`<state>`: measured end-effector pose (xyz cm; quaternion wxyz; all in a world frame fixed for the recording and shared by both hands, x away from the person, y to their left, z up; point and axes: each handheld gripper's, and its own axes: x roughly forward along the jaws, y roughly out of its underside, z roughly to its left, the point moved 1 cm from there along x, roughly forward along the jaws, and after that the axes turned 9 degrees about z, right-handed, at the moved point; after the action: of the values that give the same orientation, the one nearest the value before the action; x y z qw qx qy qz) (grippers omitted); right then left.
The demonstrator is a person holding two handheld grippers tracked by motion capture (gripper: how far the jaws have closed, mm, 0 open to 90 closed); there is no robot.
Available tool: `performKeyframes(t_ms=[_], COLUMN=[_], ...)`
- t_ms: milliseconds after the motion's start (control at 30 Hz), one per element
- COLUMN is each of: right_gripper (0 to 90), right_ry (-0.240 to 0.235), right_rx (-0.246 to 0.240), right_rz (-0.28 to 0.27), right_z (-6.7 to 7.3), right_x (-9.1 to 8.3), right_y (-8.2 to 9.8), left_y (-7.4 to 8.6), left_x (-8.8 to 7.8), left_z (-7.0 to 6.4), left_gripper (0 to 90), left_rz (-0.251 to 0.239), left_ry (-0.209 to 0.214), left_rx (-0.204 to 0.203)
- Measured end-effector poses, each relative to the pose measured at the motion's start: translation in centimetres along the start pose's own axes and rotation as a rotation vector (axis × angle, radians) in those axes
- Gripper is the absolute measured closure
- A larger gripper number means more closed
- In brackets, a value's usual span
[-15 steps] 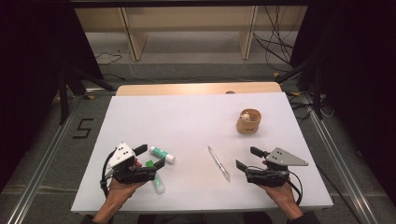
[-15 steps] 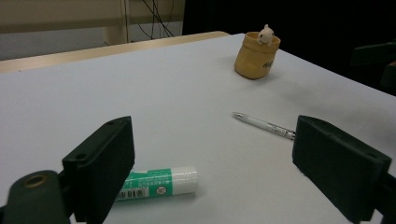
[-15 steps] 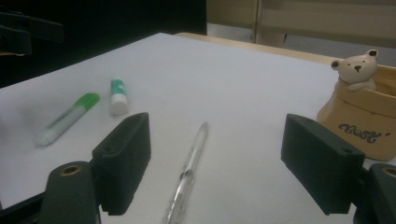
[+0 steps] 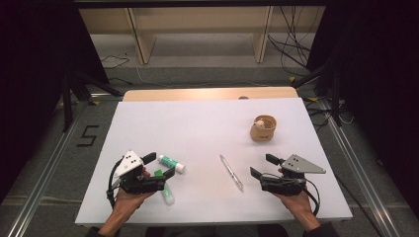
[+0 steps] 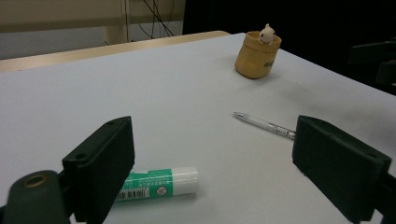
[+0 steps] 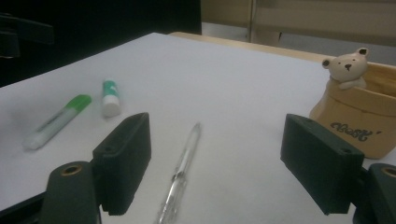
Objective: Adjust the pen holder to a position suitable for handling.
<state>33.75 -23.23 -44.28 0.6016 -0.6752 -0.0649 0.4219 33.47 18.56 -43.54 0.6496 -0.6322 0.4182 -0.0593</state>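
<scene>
From the high view, four things are lying on the white table (image 4: pixel 197 128): one glue stick (image 4: pixel 171 163), one green-capped marker (image 4: pixel 166 190), one clear pen (image 4: pixel 231 172) and one tan pen cup (image 4: pixel 262 128) with a small bear on its rim. The left gripper (image 4: pixel 162 166) is hovering with its jaws gaping and empty beside the glue stick, whose long axis is running from upper left to lower right. The right gripper (image 4: pixel 263 166) is resting just right of the pen, jaws apart, gripping nothing. In the left gripper view, the glue stick (image 5: pixel 159 184) is lying crosswise by the left jaw, its white cap pointing right; the pen (image 5: pixel 264 125) and cup (image 5: pixel 257 54) are sitting beyond. In the right gripper view, the pen (image 6: pixel 183 168) is lying lengthwise between the spread jaws, its tip pointing away, with the marker (image 6: pixel 57 121), glue stick (image 6: pixel 111 98) and cup (image 6: pixel 359 116) farther off.
</scene>
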Motion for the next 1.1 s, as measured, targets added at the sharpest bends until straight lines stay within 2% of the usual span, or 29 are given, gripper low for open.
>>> performKeyframes(t_ms=[300,400,600,833,1100], right_gripper=[25.6,25.7,27.0,27.5,30.3], right_ry=[0.057,0.061,0.105,0.152,0.194], right_rx=[0.010,0.027,0.039,0.091,0.136], right_rz=[0.003,0.012,0.036,0.054,0.080], right_z=[-1.6,-2.5,-4.5,-7.1,-9.0], right_x=[0.3,0.7,2.0,3.2,4.3], right_y=[-1.1,-1.4,-1.8,-2.3,-2.7], left_y=[-0.1,-0.1,-0.1,-0.2,-0.2], left_x=[0.0,0.0,0.0,-0.1,0.0], left_z=[0.1,0.1,0.2,0.3,0.3], left_gripper=[12.6,12.6,12.6,12.5,12.5], left_rz=[-0.004,-0.007,-0.009,-0.016,-0.019], left_ry=[-0.006,-0.010,-0.011,-0.011,-0.012], left_rx=[0.000,-0.004,-0.007,-0.014,-0.011])
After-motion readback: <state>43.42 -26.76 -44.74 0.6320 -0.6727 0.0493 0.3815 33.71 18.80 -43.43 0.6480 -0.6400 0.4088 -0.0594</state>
